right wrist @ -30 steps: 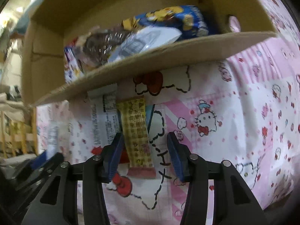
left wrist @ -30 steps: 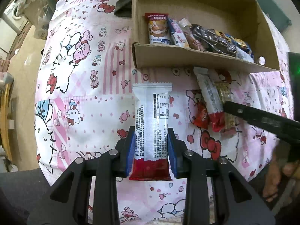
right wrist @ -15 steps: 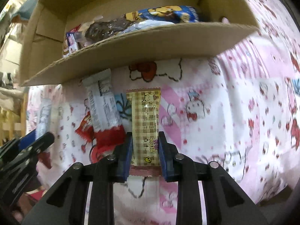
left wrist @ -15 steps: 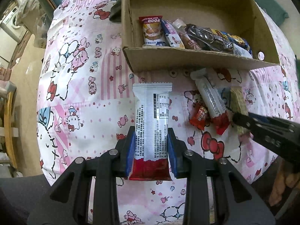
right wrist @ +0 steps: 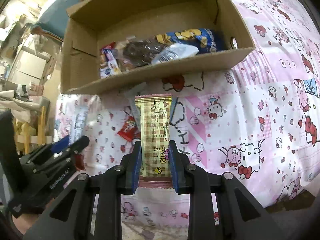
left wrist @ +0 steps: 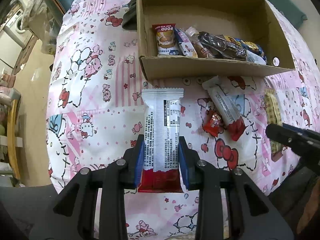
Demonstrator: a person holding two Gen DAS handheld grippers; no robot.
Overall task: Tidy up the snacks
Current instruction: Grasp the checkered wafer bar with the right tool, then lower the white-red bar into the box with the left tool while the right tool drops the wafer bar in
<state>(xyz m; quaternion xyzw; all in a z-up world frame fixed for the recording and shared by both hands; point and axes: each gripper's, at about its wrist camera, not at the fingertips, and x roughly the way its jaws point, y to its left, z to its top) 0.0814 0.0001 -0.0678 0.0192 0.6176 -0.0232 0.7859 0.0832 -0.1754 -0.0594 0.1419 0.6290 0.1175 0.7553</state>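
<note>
My left gripper (left wrist: 161, 160) is shut on a white snack bar with a red end (left wrist: 162, 128), held above the patterned tablecloth in front of the cardboard box (left wrist: 210, 71). My right gripper (right wrist: 155, 160) is shut on a yellow checked snack bar (right wrist: 155, 132), lifted off the cloth below the box's front wall (right wrist: 160, 74). The box holds several snacks (left wrist: 208, 44) along its front. A second white and red bar (left wrist: 224, 106) and a small red packet (left wrist: 213, 123) lie on the cloth between the grippers.
The pink cartoon tablecloth (left wrist: 90, 92) covers the table. A dark cloth (left wrist: 130, 18) lies left of the box. The right gripper's body (left wrist: 296, 140) shows at the right of the left wrist view; the left gripper (right wrist: 50, 160) shows at the left of the right wrist view.
My right gripper closed on the yellow checked bar and lifted it off the cloth. My left gripper drew back a little with the white bar still in it.
</note>
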